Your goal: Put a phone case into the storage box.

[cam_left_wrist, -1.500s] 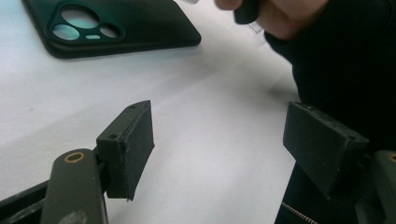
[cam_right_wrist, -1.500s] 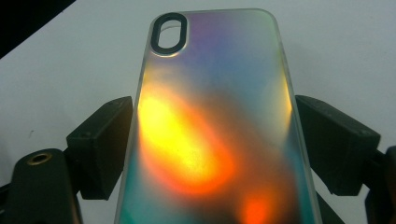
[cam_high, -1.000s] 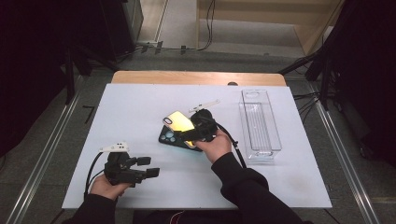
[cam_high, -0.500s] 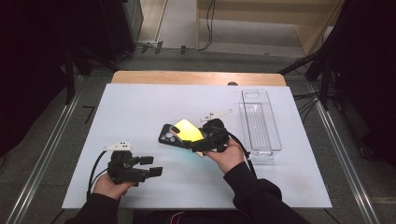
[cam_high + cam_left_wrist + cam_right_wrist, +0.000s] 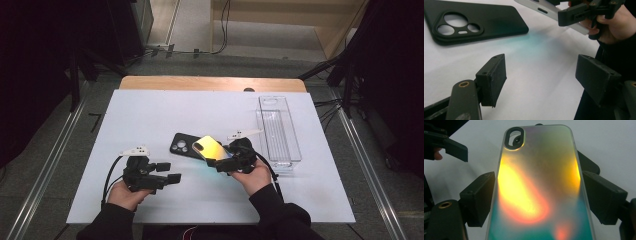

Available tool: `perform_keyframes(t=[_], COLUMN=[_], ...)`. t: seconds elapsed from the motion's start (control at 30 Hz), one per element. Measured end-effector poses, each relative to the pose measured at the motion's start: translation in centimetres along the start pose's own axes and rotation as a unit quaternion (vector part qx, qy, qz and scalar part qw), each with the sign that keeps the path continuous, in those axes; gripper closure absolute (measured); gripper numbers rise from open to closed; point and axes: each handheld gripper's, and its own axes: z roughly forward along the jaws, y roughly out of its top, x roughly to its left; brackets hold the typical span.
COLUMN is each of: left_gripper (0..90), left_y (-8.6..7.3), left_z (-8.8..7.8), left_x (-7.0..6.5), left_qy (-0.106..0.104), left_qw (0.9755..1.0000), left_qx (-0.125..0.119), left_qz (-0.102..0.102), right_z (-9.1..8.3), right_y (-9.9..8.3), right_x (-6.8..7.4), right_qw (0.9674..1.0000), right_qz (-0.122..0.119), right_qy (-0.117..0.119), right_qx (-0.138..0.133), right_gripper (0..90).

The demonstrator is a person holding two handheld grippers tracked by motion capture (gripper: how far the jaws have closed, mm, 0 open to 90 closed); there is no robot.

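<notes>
Shiny case (image 5: 541, 185) clamped by its sides in my right tongs (image 5: 539, 202), left tongs (image 5: 541, 77) wide, so I'd carry it level to avoid slipping.

A black phone case (image 5: 474, 22) with round camera cutouts lies flat on the white sheet (image 5: 150, 110), ahead of the left gripper (image 5: 544, 75) jaws and off to their left. A clear, long plastic box (image 5: 278, 132) stands behind the right gripper (image 5: 222, 162) jaws, near them, with its far end towards the wooden table edge (image 5: 210, 83).
</notes>
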Motion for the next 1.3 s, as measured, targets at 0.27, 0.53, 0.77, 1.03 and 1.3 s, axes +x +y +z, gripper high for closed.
perform_keyframes(t=[0.27, 0.53, 0.77, 1.03, 1.3], left_gripper=[24.9, 24.9, 24.8, 24.9, 24.9], left_y=[1.3, 2.7, 3.9, 5.1, 6.2], left_z=[0.5, 0.8, 1.1, 1.5, 2.0], left_x=[0.1, 0.1, 0.0, -0.1, -0.6], left_qy=[0.01, 0.031, 0.044, 0.05, 0.059], left_qw=[0.9998, 0.9993, 0.9987, 0.9983, 0.9979], left_qx=[-0.009, -0.009, -0.011, -0.016, -0.017], left_qz=[-0.012, -0.02, -0.024, -0.027, -0.022], right_z=[0.3, 0.9, 1.4, 1.8, 2.2], right_y=[-0.7, -1.3, -1.7, -2.2, -2.8], right_x=[0.6, 0.6, 0.8, 1.6, 2.6], right_qw=[0.9995, 0.9977, 0.9954, 0.9915, 0.9846], right_qz=[0.015, 0.042, 0.06, 0.081, 0.099], right_qy=[-0.015, -0.023, -0.031, -0.031, -0.037], right_qx=[-0.023, -0.048, -0.069, -0.097, -0.139], right_gripper=[14.7, 14.7, 14.7, 14.7, 14.7])
